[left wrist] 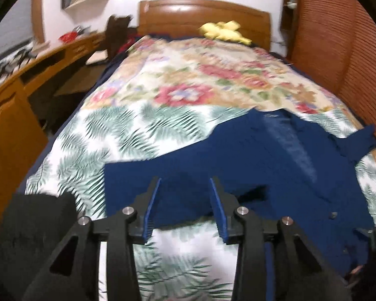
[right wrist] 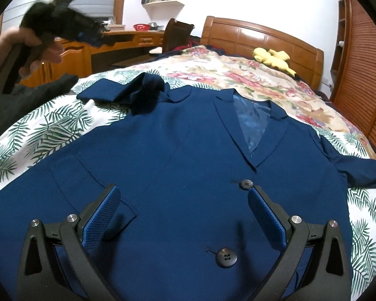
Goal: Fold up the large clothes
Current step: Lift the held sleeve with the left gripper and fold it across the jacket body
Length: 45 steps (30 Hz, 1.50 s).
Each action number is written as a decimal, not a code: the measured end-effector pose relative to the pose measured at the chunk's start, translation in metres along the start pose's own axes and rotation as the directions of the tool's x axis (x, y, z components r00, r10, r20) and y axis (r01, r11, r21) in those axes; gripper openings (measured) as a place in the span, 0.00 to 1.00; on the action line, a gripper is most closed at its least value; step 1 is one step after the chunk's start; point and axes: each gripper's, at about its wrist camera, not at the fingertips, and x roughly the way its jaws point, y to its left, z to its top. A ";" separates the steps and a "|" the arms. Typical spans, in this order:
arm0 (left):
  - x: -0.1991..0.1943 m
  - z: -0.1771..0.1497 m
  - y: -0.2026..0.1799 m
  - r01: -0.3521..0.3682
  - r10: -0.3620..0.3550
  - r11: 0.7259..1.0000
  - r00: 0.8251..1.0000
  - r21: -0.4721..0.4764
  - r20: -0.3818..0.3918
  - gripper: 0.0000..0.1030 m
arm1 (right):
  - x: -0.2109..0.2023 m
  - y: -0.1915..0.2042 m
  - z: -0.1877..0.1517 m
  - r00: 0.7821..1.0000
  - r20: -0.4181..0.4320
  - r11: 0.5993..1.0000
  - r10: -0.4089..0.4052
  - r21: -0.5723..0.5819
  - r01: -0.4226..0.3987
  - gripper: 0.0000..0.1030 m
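A navy blue suit jacket (right wrist: 178, 155) lies face up on the bed, buttoned, collar toward the headboard. Its left sleeve (right wrist: 127, 92) is crumpled at the upper left and its right sleeve (right wrist: 353, 165) trails to the right. My right gripper (right wrist: 184, 200) is open and empty, low over the jacket's front between its two buttons. My left gripper (left wrist: 185, 188) is open and empty above the jacket's (left wrist: 250, 160) lower left edge. It also shows in the right wrist view (right wrist: 92, 35), raised and blurred at the upper left.
The bed carries a palm-leaf sheet (left wrist: 92, 135) and a floral cover (left wrist: 188, 75). A yellow plush toy (right wrist: 273, 57) lies by the wooden headboard (right wrist: 258, 37). A wooden desk (left wrist: 25, 80) and chair (right wrist: 175, 35) stand to the left. A slatted wardrobe (right wrist: 358, 70) stands to the right.
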 end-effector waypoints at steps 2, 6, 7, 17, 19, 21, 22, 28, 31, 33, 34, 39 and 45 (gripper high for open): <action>0.016 -0.012 0.021 -0.024 0.023 0.999 0.999 -0.033 -0.026 0.37 | 0.001 0.000 -0.001 1.000 -0.004 1.000 -0.001 -0.003 0.001 1.00; 0.047 -0.035 0.053 -0.075 0.068 0.994 0.994 -0.078 -0.081 0.37 | 0.005 0.002 -0.002 1.000 -0.016 1.000 -0.001 -0.010 0.000 1.00; 0.056 -0.041 0.062 -0.084 0.075 0.992 0.992 -0.091 -0.101 0.37 | 0.005 0.002 -0.003 1.000 -0.019 1.000 -0.001 -0.011 0.001 1.00; 0.085 -0.067 0.084 -0.079 0.054 0.984 0.987 -0.160 -0.153 0.37 | 0.013 0.003 -0.002 0.999 -0.045 1.000 0.013 -0.016 -0.014 1.00; 0.086 -0.066 0.082 -0.084 0.059 0.984 0.986 -0.156 -0.154 0.37 | 0.013 0.003 -0.002 0.999 -0.044 1.000 0.013 -0.016 -0.014 1.00; 0.085 -0.064 0.078 -0.070 0.047 0.987 0.987 -0.148 -0.153 0.28 | 0.013 0.003 -0.002 0.999 -0.043 1.000 0.014 -0.015 -0.015 1.00; 0.085 -0.063 0.076 -0.065 0.042 0.988 0.987 -0.140 -0.155 0.19 | 0.013 0.004 -0.002 0.999 -0.044 1.000 0.014 -0.015 -0.014 1.00; 0.045 -0.043 0.041 -0.047 0.046 0.999 0.999 -0.025 -0.020 0.02 | 0.011 0.003 -0.002 0.999 -0.040 1.000 0.019 -0.009 -0.019 1.00; 0.019 -0.028 0.016 -0.023 0.022 1.000 0.999 0.012 0.027 0.02 | 0.008 0.002 -0.002 0.999 -0.033 1.000 0.023 -0.001 -0.023 1.00; -0.001 -0.017 -0.004 -0.002 -0.001 0.999 0.998 0.038 0.061 0.01 | 0.006 0.000 -0.001 0.999 -0.029 1.000 0.024 0.005 -0.024 1.00; -0.010 -0.012 -0.013 0.008 -0.012 0.999 0.997 0.050 0.075 0.01 | 0.003 -0.002 0.000 0.999 -0.024 1.000 0.023 0.010 -0.023 1.00; -0.056 0.006 -0.063 0.062 -0.075 0.993 0.989 0.103 0.127 0.01 | -0.015 -0.012 0.002 1.000 0.003 1.000 0.004 0.020 -0.004 1.00; -0.110 0.003 -0.120 0.116 -0.150 0.975 0.973 0.192 0.175 0.02 | -0.046 -0.033 0.002 0.999 0.042 0.998 -0.030 0.050 0.028 1.00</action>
